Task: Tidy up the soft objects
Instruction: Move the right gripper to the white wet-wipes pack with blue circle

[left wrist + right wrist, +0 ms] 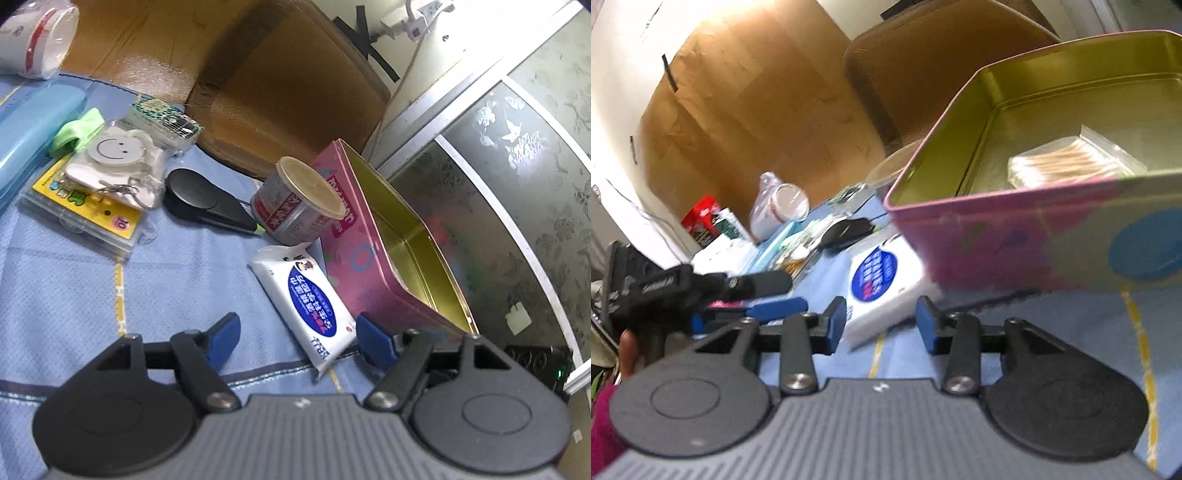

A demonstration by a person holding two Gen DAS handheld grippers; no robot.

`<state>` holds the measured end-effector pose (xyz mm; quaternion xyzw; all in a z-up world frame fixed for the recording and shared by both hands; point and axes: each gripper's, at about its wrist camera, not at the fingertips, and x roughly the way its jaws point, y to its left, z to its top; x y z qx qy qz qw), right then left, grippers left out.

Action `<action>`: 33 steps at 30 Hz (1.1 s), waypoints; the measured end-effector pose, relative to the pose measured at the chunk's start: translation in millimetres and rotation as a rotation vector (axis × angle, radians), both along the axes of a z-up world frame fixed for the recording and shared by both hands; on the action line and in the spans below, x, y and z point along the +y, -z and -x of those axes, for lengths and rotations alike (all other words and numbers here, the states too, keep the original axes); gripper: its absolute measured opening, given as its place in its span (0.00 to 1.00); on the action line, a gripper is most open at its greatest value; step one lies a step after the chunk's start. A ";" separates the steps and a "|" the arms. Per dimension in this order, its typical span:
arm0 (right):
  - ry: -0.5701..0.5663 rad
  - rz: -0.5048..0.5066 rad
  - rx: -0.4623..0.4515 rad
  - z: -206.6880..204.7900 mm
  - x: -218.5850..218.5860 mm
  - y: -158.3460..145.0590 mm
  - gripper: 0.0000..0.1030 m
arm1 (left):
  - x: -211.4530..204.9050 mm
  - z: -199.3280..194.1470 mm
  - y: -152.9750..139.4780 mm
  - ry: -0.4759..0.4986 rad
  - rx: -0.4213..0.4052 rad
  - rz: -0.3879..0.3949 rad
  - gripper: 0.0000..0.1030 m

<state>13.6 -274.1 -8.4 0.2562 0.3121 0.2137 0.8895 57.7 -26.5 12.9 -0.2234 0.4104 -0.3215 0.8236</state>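
Observation:
A white pack of wet wipes [306, 299] with a blue oval label lies on the blue cloth beside the open pink tin [369, 258]. My left gripper [299, 339] is open, its blue fingertips on either side of the pack's near end. In the right wrist view my right gripper [881, 323] is open and straddles the near edge of the same pack [882, 291]. The pink tin [1015, 240] stands right behind it and holds a clear packet of cotton swabs [1075, 162]. The left gripper [701, 291] shows at the left of the right wrist view.
A small can [295, 201] stands by the tin. A black clip-shaped object [199, 201], a smiley-face pouch [114, 162], a yellow card case [85, 206] and a blue case [33, 125] lie on the blue cloth [74, 295]. A brown chair [291, 81] and a cardboard box [746, 110] stand behind.

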 end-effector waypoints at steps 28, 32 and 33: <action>-0.165 0.001 -0.017 -10.4 62.7 -3.1 0.07 | 37.2 3.0 -2.3 -0.076 -0.011 0.013 0.62; -0.059 0.120 -0.107 -23.3 56.0 -28.4 0.31 | 57.8 -0.6 -8.4 -0.135 -0.019 0.050 0.63; -0.046 0.160 -0.125 -30.5 57.4 -32.0 0.41 | 60.2 -0.6 -8.8 -0.147 -0.020 0.059 0.65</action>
